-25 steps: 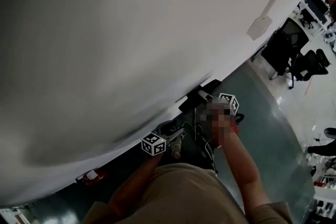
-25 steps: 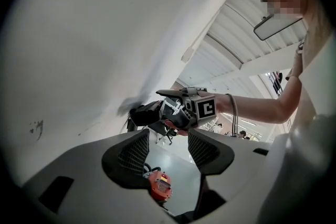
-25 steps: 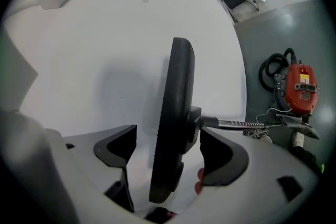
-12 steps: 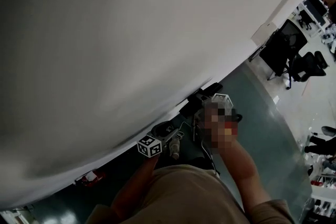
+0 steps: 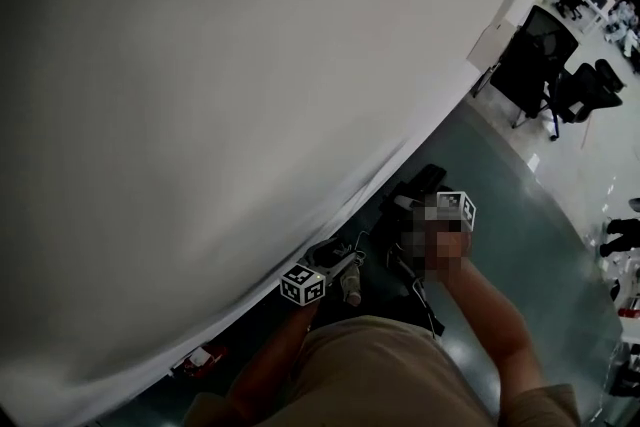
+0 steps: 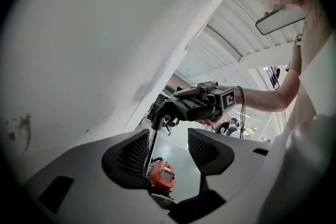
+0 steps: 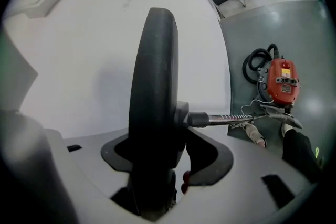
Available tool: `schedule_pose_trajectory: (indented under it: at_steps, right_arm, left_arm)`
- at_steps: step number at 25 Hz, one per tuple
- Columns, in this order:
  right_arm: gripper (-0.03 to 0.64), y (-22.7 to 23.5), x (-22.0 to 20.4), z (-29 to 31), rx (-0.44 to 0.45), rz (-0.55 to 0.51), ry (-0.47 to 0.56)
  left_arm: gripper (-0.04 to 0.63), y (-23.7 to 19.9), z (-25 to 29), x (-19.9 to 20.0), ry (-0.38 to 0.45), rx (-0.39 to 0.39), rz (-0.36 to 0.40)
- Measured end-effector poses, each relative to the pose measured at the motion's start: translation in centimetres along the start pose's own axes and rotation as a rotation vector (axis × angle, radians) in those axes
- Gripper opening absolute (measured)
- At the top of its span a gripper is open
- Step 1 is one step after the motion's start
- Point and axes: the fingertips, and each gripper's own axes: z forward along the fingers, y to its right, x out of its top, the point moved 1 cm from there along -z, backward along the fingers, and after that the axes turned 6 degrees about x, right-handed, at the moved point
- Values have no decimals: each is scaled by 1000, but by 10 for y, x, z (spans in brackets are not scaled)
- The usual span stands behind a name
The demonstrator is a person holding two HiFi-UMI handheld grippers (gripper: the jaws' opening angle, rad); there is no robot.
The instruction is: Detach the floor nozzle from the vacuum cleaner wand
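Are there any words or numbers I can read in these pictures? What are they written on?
No text here can be read.
Red vacuum cleaner: it has a small pale label, too small to read.
Marker cubes: black-and-white square patterns, not letters or numbers.
Black nozzle: no print shows on it.

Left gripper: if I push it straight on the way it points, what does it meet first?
The wand: it stands between the left gripper's open jaws, near the left one. Past it probably the orange vacuum body, though depth is unclear.
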Motion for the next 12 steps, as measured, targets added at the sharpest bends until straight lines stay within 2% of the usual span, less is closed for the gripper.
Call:
schedule_pose_trajectory:
  at_steps: [4,7,9,12]
  right_arm:
    - [247,11,0,-76,54,-4,9]
    - [245,22,-9,-127,90,-16,-23]
    - [244,30,-9,-154,120,-20,-42]
    - [241,46,0,-193,164,-14,-21]
  left_arm:
    - [241,26,29,-11,-94,-89,87]
    - [241,56,65,-19,-172,-194,165]
    - [241,81,99,-27,-227,-274,235]
    - [241,121,155,-53,-331,-390,379]
